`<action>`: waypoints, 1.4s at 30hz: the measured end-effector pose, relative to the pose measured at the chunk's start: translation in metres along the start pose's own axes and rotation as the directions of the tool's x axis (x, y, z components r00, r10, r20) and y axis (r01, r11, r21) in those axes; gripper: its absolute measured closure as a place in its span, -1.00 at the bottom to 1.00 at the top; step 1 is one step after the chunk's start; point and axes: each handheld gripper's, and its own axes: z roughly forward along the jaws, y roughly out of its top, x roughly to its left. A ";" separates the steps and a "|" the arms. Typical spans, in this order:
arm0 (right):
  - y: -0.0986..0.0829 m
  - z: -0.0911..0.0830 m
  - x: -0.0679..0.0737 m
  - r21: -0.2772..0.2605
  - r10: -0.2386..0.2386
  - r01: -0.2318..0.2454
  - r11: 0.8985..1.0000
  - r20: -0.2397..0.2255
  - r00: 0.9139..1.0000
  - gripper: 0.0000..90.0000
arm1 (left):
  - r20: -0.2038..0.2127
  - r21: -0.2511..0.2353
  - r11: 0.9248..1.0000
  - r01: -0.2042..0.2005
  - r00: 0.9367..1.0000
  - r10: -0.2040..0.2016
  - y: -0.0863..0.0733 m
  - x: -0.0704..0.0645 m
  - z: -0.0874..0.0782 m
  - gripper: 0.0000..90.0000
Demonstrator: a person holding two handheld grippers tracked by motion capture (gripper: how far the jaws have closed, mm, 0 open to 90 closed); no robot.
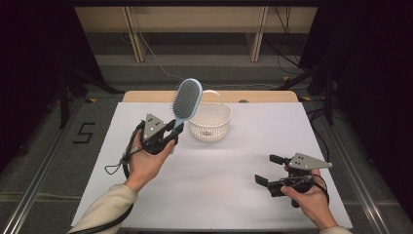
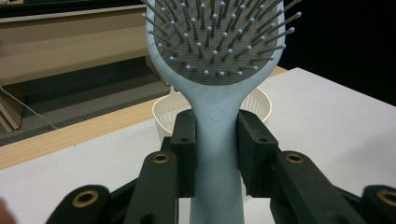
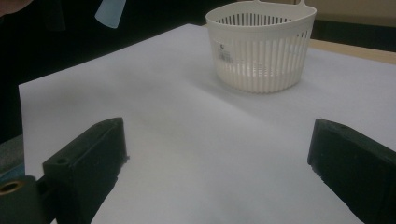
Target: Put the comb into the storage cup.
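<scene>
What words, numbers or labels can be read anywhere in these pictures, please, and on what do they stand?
"5": a black numeral marked on the floor, left of the table.
A small sticker on the wall of the white basket: print too small and blurred to read.
A small embossed mark on the neck of the hairbrush, held in the left tongs: a shape, not legible as text.
</scene>
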 end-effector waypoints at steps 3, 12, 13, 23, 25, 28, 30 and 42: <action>0.000 0.000 0.000 -0.001 0.001 -0.001 1.000 0.001 1.000 -0.88 | 0.000 -0.002 1.000 0.000 1.000 0.000 0.001 0.000 0.000 0.55; 0.000 0.000 0.000 0.001 0.001 -0.001 1.000 0.001 1.000 -0.88 | 0.003 0.000 1.000 0.000 1.000 0.000 0.002 -0.001 0.005 0.55; 0.000 0.000 0.000 0.000 0.001 -0.001 1.000 0.002 1.000 -0.88 | 0.003 0.000 1.000 -0.002 1.000 0.002 0.002 -0.001 0.006 0.55; 0.000 0.000 -0.001 -0.001 0.004 -0.004 1.000 0.000 1.000 -0.88 | 0.008 -0.005 1.000 0.003 1.000 -0.003 0.004 -0.002 0.010 0.55; 0.000 0.000 -0.001 -0.001 0.004 -0.004 1.000 0.000 1.000 -0.89 | 0.008 -0.005 1.000 0.002 1.000 -0.002 0.005 -0.002 0.011 0.55; -0.001 0.001 -0.001 -0.002 0.002 -0.002 1.000 0.000 1.000 -0.88 | 0.009 -0.008 1.000 0.001 1.000 -0.001 0.005 -0.002 0.012 0.55; -0.001 0.000 -0.001 -0.001 0.005 -0.005 1.000 0.000 1.000 -0.88 | 0.007 -0.007 1.000 0.001 1.000 -0.001 0.006 -0.002 0.012 0.55; -0.001 0.000 -0.001 -0.001 0.004 -0.004 1.000 0.000 1.000 -0.88 | 0.002 -0.007 1.000 0.008 1.000 -0.008 0.009 -0.002 0.017 0.55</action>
